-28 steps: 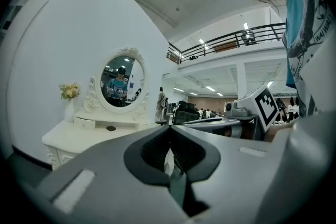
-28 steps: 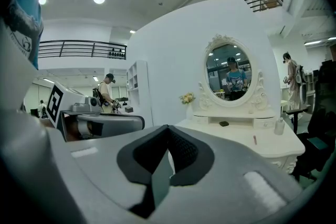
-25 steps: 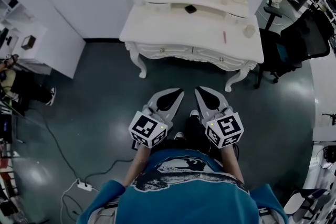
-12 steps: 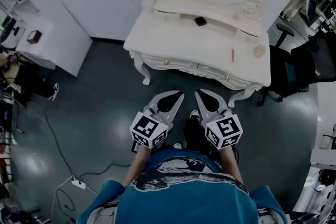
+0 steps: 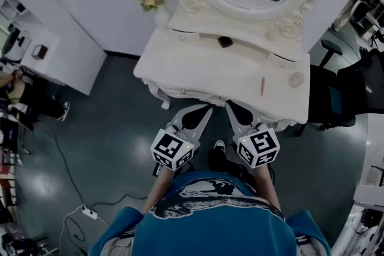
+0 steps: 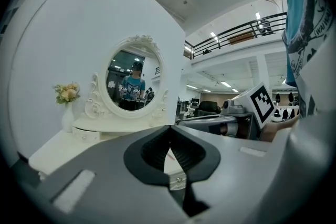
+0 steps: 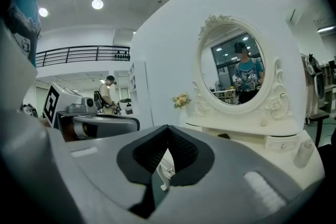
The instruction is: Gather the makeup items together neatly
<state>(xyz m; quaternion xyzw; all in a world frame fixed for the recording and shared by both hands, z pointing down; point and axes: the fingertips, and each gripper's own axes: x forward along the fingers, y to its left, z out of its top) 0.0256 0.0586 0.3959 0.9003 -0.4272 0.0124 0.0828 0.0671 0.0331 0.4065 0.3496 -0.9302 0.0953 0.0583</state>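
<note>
My left gripper (image 5: 206,110) and right gripper (image 5: 230,106), fingers closed and empty, hover at the white tabletop's (image 5: 198,72) edge. The slim pink makeup stick (image 5: 262,85) lies beyond, well apart.

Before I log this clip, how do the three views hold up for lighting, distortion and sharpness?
Head view: dim and flat, the dressing table bowed by the wide lens. Left gripper view: heavy fisheye with black corners, the shut left gripper soft up close. Right gripper view: same fisheye; the ceiling lights glare, the mirror is readable.
</note>
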